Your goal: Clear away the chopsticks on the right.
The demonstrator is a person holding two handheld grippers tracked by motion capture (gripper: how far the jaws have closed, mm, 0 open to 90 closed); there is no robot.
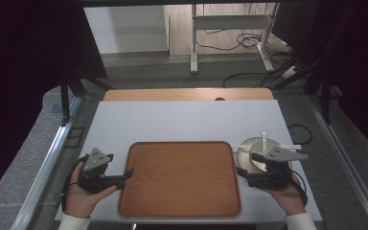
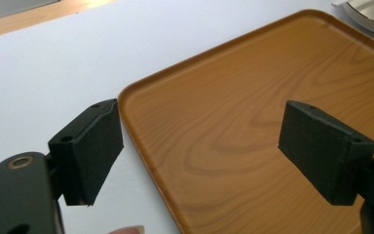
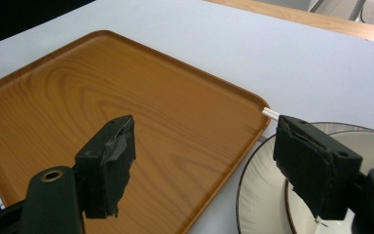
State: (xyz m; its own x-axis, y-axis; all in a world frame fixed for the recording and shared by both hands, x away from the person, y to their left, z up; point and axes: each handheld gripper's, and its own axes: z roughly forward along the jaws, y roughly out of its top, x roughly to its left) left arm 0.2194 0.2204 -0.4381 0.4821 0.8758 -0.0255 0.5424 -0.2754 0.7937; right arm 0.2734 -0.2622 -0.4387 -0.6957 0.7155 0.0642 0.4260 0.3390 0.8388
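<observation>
White sheeting covers the worktop (image 1: 182,120), and nearest the person both hands rest at its front edge, one at each side of a wooden tray (image 1: 179,178). The left claw (image 1: 127,173) lies low at the tray's left rim with its jaws apart and nothing between them; in the left gripper view one jaw hangs over the white sheet and the other over the tray's bare floor, so the rim sits in the gap, probably ready for a pinch on that edge. The right claw (image 1: 245,165) also has its jaws spread wide and empty, straddling the tray's right corner and a stacked white plate and bowl (image 1: 251,152) just beside the tray. A thin white stick (image 3: 271,113) lies by the tray's far right corner, touching or nearly touching the plate's rim. The tray is empty, likely kept central so the dishes can be moved onto it. Farther back a strip of bare wood (image 1: 187,94) shows, then grey floor, cables and the legs of a white stand (image 1: 230,28).
</observation>
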